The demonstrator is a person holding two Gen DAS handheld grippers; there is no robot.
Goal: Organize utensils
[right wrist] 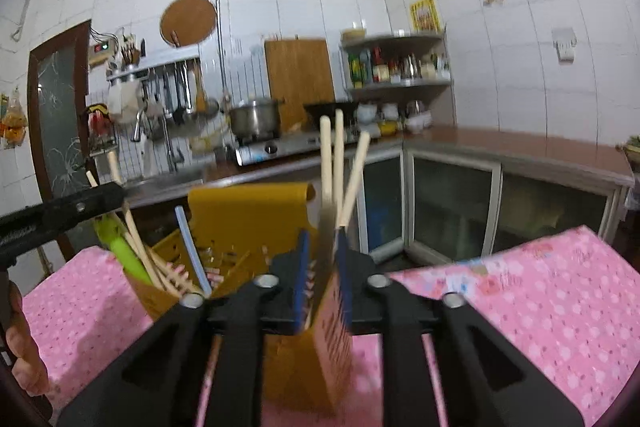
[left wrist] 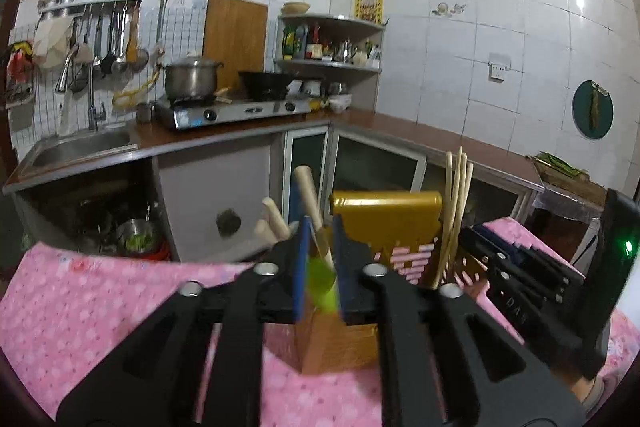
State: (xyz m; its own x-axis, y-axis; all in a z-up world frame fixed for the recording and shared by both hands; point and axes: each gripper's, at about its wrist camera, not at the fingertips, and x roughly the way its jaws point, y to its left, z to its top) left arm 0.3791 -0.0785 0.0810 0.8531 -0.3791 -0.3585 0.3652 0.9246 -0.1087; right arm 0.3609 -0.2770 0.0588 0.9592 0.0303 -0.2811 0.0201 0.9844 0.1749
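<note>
A yellow-brown utensil holder [left wrist: 384, 223] stands on the pink tablecloth [left wrist: 80, 307]; it also shows in the right wrist view [right wrist: 248, 215]. My left gripper [left wrist: 320, 267] is shut on a green spatula with a wooden handle [left wrist: 316, 275] over the holder's near compartment. Two more wooden handles [left wrist: 276, 219] stand to its left. My right gripper [right wrist: 322, 267] is shut on several wooden chopsticks [right wrist: 340, 163] that stand in the holder's right compartment; they also show in the left wrist view [left wrist: 456, 195]. The green spatula [right wrist: 120, 247] and the left gripper [right wrist: 60, 215] show at the left of the right wrist view.
A clear straw [right wrist: 192, 247] stands in the holder. The right gripper's body [left wrist: 540, 267] is at the right of the left wrist view. Behind the table are a sink [left wrist: 80, 147], a gas stove with a pot [left wrist: 192, 79], a counter [right wrist: 520, 147] and glass-door cabinets [right wrist: 452, 207].
</note>
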